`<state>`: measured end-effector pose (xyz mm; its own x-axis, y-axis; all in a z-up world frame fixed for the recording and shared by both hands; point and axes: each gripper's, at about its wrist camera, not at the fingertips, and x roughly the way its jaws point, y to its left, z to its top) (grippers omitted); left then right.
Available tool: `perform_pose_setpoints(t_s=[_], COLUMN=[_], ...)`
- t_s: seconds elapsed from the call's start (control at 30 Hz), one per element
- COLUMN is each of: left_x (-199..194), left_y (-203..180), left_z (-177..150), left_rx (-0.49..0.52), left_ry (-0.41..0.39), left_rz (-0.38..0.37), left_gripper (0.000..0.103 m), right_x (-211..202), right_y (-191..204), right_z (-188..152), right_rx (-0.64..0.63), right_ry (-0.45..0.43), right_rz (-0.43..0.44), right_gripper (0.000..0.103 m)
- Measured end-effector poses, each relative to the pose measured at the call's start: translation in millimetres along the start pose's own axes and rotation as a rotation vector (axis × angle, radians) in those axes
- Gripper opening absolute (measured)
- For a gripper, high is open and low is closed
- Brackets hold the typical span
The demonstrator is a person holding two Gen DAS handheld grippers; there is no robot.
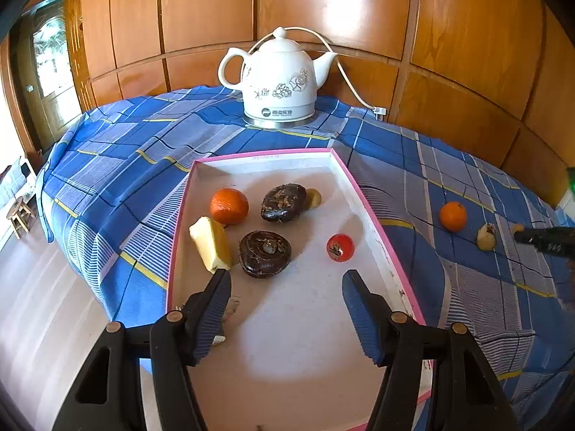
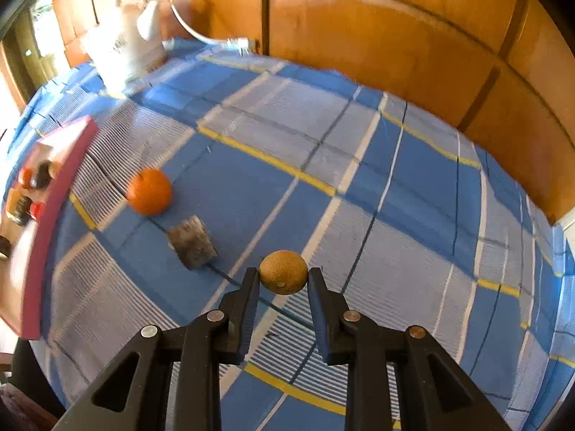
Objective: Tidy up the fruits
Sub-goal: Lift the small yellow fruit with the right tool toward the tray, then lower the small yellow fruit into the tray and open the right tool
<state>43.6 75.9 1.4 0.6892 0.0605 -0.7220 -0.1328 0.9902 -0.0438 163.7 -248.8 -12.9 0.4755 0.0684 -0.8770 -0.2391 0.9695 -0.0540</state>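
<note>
The worktop (image 2: 413,186), under a blue checked cloth, carries a pink-rimmed tray (image 1: 363,194) as the gathering place, already holding an orange (image 1: 229,205), two dark fruits, a yellow piece and a small red fruit (image 1: 340,247). The left tool (image 1: 285,291) hangs wide and empty over the tray, apparently done there. The right tool (image 2: 283,276) is clamped narrow on a small brown fruit (image 2: 283,272), probably tray-bound, while another orange (image 2: 149,191) and a grey chunk (image 2: 193,241) wait on the cloth.
</note>
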Motion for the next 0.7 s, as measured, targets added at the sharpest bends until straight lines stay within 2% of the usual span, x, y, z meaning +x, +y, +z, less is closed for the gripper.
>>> perform_pose_setpoints(t_s=[0.17,0.3,0.53,0.63,0.7], left_x=[1,-3,-12,-12,-10], left_y=[8,18,43,54,58], left_z=[3,6,6,4,3], left_rx=[-0.031,-0.051,-0.092,-0.113,-0.125], left_ry=[-0.008,-0.022,-0.047,-0.045,-0.041], left_rz=[0.003,0.013,0.05,0.059,0.061], left_gripper=[0.065,0.065,0.065,0.065,0.065], right_x=[-43,-59,-57,-49,-40], right_y=[25,82,195,229,246], right_z=[11,10,7,8,8], right_rx=[-0.033,-0.139,-0.355,-0.429,-0.458], right_ry=[-0.095,-0.113,-0.069,-0.025,0.007], right_rz=[0.109,0.232,0.43,0.48,0.469], right_gripper=[0.028,0.028,0.028,0.028,0.028])
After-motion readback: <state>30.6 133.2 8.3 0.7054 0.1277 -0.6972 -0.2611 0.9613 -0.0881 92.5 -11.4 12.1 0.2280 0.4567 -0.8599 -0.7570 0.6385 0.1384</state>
